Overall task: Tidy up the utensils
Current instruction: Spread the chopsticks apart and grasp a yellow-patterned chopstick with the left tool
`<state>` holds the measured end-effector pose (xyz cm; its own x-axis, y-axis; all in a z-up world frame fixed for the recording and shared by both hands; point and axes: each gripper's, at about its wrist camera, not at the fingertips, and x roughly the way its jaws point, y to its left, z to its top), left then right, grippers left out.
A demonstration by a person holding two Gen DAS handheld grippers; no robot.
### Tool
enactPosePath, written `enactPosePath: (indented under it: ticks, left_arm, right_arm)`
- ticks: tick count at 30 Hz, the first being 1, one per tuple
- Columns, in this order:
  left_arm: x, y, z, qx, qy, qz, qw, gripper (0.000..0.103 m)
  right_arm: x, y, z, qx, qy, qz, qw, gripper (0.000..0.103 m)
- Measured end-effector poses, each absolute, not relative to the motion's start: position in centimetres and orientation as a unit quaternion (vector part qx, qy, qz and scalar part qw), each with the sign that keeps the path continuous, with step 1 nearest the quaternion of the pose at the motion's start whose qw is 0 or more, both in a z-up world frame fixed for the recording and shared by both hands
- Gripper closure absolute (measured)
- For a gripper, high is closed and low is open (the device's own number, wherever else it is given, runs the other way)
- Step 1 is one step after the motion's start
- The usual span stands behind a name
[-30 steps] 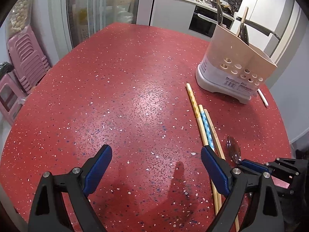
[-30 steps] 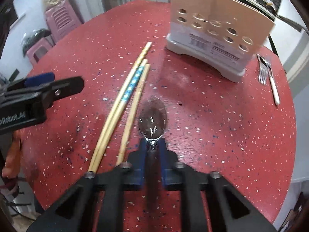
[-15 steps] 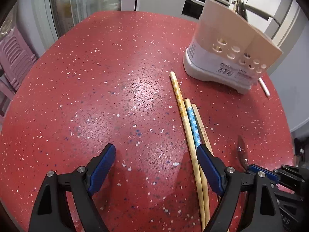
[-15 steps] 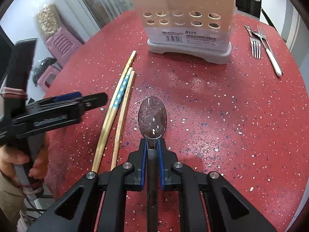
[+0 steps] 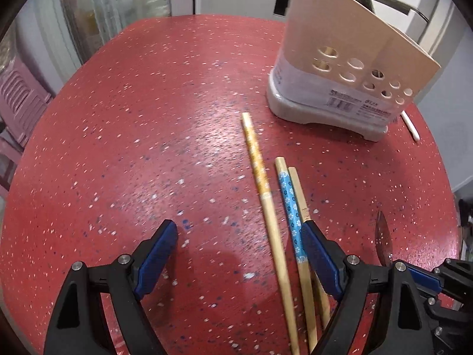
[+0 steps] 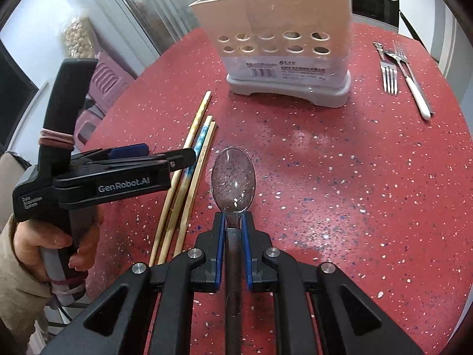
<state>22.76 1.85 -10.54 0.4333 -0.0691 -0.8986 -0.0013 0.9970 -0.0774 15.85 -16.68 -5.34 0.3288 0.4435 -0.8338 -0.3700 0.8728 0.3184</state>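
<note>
My right gripper is shut on the handle of a metal spoon, held above the red table with its bowl pointing at the beige utensil holder. My left gripper stands open low over the table; its right finger sits over the near ends of three wooden chopsticks. The same chopsticks lie left of the spoon in the right wrist view, partly under the left gripper. The holder has several utensils standing in it. The spoon bowl shows at the right of the left wrist view.
Two forks and a white-handled utensil lie on the table right of the holder. The round red speckled table drops off on all sides. Pink stools stand beyond its left edge. A hand grips the left tool.
My left gripper has slid right and forward, down over the chopsticks. The right gripper has lifted the spoon a little and turned it more squarely toward the holder.
</note>
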Motion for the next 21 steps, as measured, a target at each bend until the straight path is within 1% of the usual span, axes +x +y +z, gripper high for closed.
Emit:
enactPosePath:
  ticks: [10, 18, 19, 21]
  left_arm:
    - [23.7, 2.7, -10.5, -0.01, 0.536, 0.001, 0.844, 0.0]
    - [23.9, 4.4, -10.1, -0.037, 0.537, 0.018, 0.843, 0.0]
    - [23.9, 5.1, -10.1, -0.046, 0.535, 0.022, 0.844, 0.001]
    - [24.2, 6.1, -9.9, -0.072, 0.529, 0.031, 0.845, 0.007]
  right_arm:
    - [15.8, -18.9, -4.6, 0.056, 0.516, 0.246, 0.819, 0.091]
    - [15.8, -19.7, -4.3, 0.065, 0.512, 0.253, 0.818, 0.091]
    - [15.8, -19.9, -4.2, 0.067, 0.511, 0.253, 0.819, 0.091]
    - [15.8, -20.2, -4.0, 0.071, 0.509, 0.253, 0.82, 0.091]
